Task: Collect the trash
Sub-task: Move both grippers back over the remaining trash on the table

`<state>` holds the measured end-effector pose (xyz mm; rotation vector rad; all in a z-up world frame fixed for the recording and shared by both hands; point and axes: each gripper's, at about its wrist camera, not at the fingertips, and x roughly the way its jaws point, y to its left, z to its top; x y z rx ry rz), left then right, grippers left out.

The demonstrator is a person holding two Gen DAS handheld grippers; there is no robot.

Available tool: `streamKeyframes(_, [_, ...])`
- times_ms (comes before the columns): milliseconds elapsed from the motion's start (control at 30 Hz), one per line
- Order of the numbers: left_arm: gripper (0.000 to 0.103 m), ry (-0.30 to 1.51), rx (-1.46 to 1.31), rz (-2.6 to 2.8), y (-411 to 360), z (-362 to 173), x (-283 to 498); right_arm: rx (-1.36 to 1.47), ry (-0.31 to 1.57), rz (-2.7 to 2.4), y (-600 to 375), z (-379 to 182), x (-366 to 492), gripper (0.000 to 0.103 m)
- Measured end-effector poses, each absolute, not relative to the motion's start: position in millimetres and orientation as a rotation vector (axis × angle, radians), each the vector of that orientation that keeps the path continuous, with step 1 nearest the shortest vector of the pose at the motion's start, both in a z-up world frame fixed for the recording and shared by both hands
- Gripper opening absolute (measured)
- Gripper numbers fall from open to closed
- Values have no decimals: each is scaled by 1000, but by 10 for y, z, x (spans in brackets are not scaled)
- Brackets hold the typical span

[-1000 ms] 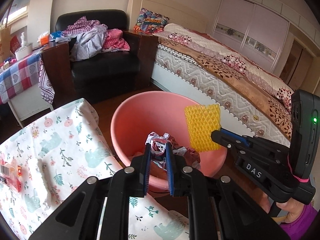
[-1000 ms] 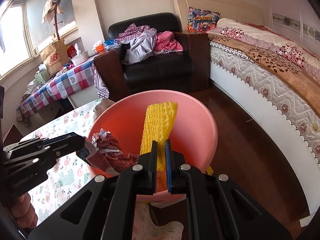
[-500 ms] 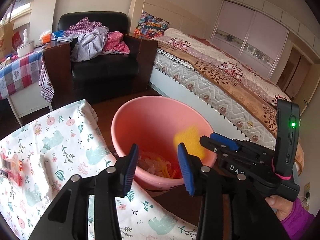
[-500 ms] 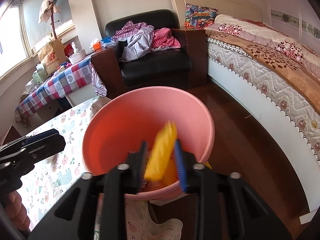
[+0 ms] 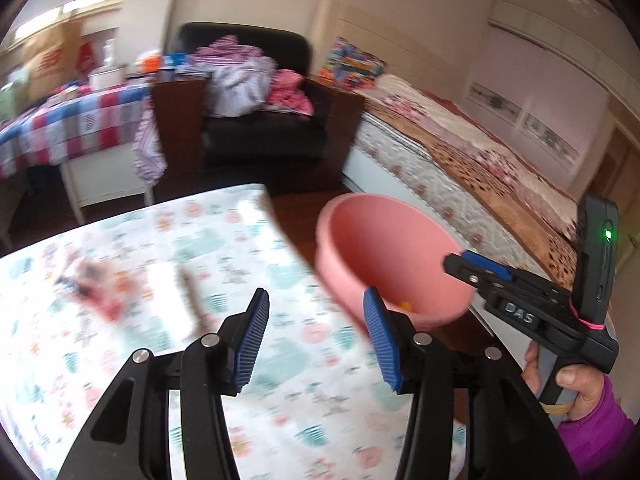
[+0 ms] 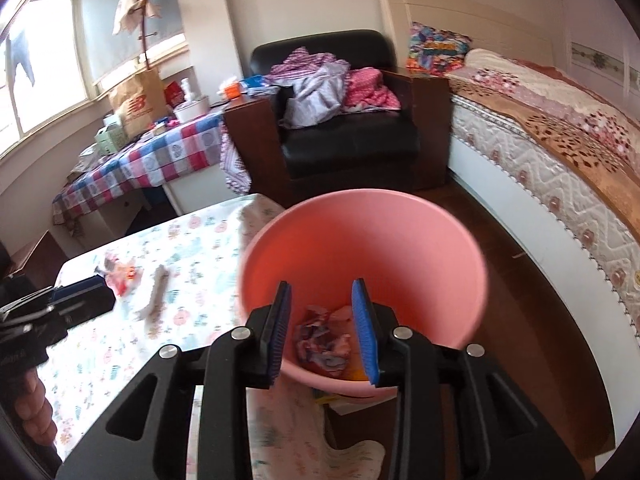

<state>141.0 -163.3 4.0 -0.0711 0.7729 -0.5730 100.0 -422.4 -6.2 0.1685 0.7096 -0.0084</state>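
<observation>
Bedroom with bed along the right, black armchair at the far wall, floral-clothed bench (image 6: 192, 280) at near left. Sitting just beside the bench's right edge: pink bin (image 6: 400, 240), already holding crumpled wrappers (image 6: 324, 340) and yellow scraps. Hovering over it, empty and spread apart: right claw (image 6: 324, 328). Swinging toward the bench, also parted and carrying nothing: left claw (image 5: 316, 340). Still lying on the cloth at far left: red wrapper (image 6: 122, 276) and brownish strip (image 6: 156, 292). Task judged partly done, with those two awaiting collection.
</observation>
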Motion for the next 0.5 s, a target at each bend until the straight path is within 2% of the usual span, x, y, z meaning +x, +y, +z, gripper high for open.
streamKeyframes(333, [48, 754, -215, -287, -267, 8, 1533, 97, 749, 154, -3482, -70, 1157, 32])
streamKeyframes(500, [49, 772, -253, -201, 156, -105, 1708, 65, 785, 213, -3174, -144, 1233, 32])
